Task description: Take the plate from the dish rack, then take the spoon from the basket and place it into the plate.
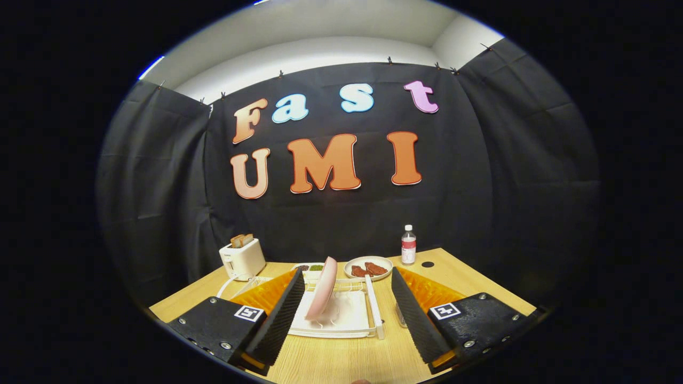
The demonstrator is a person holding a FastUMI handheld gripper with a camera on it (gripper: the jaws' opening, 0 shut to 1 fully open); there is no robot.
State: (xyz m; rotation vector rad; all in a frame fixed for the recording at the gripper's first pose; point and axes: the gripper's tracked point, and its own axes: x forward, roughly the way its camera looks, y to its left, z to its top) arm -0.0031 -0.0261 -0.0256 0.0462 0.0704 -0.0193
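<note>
A pink plate (322,288) stands on edge in a white dish rack (373,306) on the wooden table, leaning slightly left. My gripper (348,314) is open, its two fingers spread wide on either side of the rack, above the table. The plate sits between the fingers, nearer the left one, and touches neither. The rack's white tray lies under the plate. I cannot pick out the spoon or the basket; the left finger hides part of the rack's left side.
A white toaster (242,258) with bread slices stands at the back left. Behind the rack is a bowl (368,268) with brown food and a small dish of dark and green bits (309,268). A water bottle (408,245) stands back right beside a dark round spot (427,264).
</note>
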